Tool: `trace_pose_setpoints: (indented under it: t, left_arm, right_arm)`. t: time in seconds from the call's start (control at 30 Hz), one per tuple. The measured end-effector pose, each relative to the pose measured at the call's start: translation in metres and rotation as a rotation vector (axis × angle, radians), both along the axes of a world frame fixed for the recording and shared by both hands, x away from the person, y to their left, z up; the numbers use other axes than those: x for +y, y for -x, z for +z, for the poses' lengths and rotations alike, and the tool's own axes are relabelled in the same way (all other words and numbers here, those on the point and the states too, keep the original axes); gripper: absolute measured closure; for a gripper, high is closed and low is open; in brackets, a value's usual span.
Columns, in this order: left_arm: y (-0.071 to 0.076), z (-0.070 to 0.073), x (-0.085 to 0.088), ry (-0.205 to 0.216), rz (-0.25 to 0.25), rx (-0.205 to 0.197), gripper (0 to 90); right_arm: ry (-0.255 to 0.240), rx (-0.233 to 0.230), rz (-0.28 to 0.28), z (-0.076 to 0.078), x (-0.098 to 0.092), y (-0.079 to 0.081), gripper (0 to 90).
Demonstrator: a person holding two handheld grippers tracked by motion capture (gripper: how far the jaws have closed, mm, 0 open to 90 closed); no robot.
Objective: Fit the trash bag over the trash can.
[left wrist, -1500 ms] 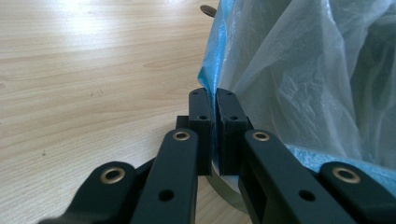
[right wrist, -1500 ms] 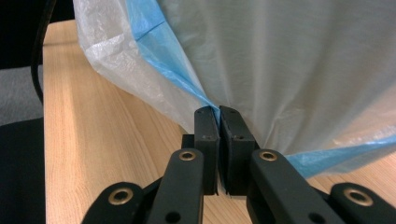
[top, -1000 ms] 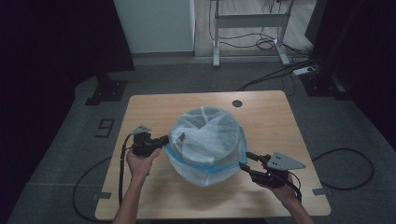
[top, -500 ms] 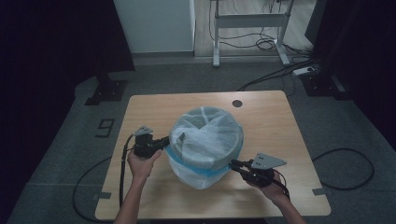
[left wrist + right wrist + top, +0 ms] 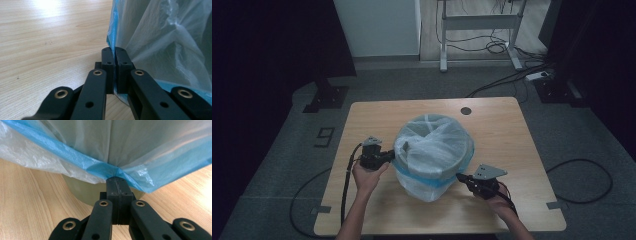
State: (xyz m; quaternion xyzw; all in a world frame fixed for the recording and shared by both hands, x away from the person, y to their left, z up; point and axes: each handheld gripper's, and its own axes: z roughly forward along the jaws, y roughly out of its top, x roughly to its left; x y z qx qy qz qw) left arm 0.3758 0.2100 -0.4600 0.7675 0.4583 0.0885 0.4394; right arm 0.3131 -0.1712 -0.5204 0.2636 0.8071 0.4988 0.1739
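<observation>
Gripping the blue hem of a plastic bag (image 5: 432,150) over a bin (image 5: 90,192), both grippers are clamped shut. The left gripper (image 5: 114,62) pinches the hem just ahead of it; the right gripper (image 5: 117,185) pinches it opposite, the bin standing between them.

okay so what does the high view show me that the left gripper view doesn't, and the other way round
High view: the whole bin with the plastic bag draped over it, the right gripper at the bag's near right edge, both of the person's hands, the table's full outline and the floor cables.

Left gripper view: a close look at the left gripper, its jaws closed flat on the bag's blue hem.

Both: the left gripper, the bag and the wooden tabletop.
</observation>
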Motion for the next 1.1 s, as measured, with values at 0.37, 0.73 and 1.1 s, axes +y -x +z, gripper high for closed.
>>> trace_pose_setpoints:
  t: [0.37,0.73,1.1]
  left_arm:
    - [0.022,0.027,0.036,0.066,0.025,-0.142,38.4]
    - [0.046,0.053,0.045,0.078,-0.09,-0.276,29.5]
    - [0.035,0.079,0.031,0.12,-0.28,-0.365,29.2]
  right_arm:
    - [-0.136,-0.069,-0.03,0.019,-0.024,0.023,58.1]
    - [-0.177,-0.061,-0.07,0.02,-0.036,0.025,49.7]
    - [-0.224,-0.049,-0.074,0.02,-0.048,0.028,45.7]
